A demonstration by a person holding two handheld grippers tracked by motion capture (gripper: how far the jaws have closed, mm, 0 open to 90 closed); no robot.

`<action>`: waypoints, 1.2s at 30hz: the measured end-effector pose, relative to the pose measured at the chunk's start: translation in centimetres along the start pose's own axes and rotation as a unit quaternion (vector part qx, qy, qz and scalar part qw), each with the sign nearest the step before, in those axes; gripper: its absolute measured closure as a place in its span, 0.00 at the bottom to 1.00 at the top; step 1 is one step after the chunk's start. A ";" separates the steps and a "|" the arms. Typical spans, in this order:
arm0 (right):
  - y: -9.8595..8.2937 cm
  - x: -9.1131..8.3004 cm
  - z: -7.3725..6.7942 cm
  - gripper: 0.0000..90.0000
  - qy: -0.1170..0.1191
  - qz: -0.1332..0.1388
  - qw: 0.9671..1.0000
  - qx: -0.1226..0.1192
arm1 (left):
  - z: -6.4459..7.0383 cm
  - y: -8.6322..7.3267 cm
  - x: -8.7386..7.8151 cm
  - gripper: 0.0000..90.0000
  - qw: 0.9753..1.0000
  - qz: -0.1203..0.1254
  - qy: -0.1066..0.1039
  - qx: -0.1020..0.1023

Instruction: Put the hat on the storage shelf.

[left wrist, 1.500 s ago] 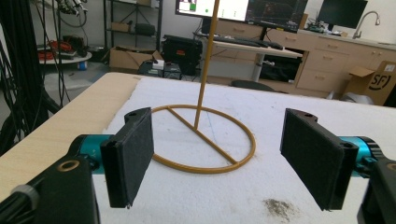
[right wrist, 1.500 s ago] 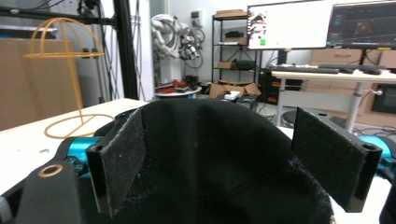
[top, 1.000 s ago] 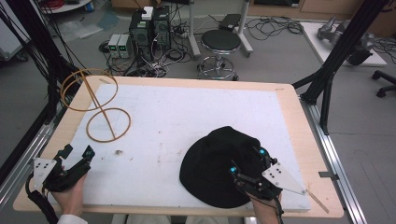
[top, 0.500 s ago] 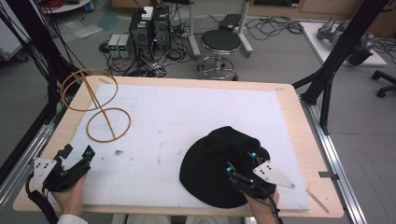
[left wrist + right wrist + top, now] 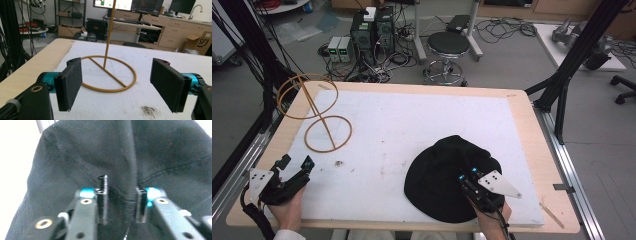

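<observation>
A black fabric hat (image 5: pixel 439 167) lies on the white mat at the near right. My right gripper (image 5: pixel 466 175) rests on its near side, held by a hand at the table's front edge. In the right gripper view the hat (image 5: pixel 100 150) is close up, and my right gripper (image 5: pixel 121 202) has its jaws drawn close together on a raised fold of the cloth. My left gripper (image 5: pixel 294 163) hovers at the near left corner, open and holding nothing. In the left gripper view my left gripper (image 5: pixel 120 87) faces a yellow wire stand (image 5: pixel 110 75).
The yellow wire stand (image 5: pixel 319 120), a ring base with a slanted post and a ring on top, stands at the far left of the mat. A small dark smudge (image 5: pixel 338 163) marks the mat near it. The wooden table (image 5: pixel 542 150) has black frame legs at both sides.
My right gripper has slid left and forward, further onto the hat, and its jaws now pinch a fold. The left gripper has stayed put.
</observation>
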State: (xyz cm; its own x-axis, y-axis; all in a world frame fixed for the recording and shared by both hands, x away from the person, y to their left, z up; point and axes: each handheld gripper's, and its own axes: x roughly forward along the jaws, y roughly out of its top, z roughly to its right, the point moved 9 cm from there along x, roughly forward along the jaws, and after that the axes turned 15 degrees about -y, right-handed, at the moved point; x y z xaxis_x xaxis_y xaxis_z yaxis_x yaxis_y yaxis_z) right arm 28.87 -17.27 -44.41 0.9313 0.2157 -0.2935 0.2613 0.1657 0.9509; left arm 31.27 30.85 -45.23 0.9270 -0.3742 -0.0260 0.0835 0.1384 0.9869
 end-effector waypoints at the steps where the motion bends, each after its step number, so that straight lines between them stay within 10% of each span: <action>1: 0.1 -0.1 0.0 0.93 0.000 0.000 1.000 0.004 | 0.0 0.0 0.0 0.29 1.000 0.000 -0.001 -0.001; 36: 1.6 -0.5 0.5 0.95 -0.002 0.041 0.999 0.021 | 0.3 -0.1 0.3 0.29 1.000 -0.006 -0.009 0.009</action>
State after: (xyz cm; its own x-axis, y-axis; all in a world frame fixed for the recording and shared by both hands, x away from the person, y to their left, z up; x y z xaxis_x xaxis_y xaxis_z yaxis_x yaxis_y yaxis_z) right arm 28.93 -17.56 -42.73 0.9509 0.2234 -0.2142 0.1944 0.1072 0.9750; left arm 31.42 30.45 -45.32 0.9194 -0.3917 -0.0356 0.0885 0.1180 0.9891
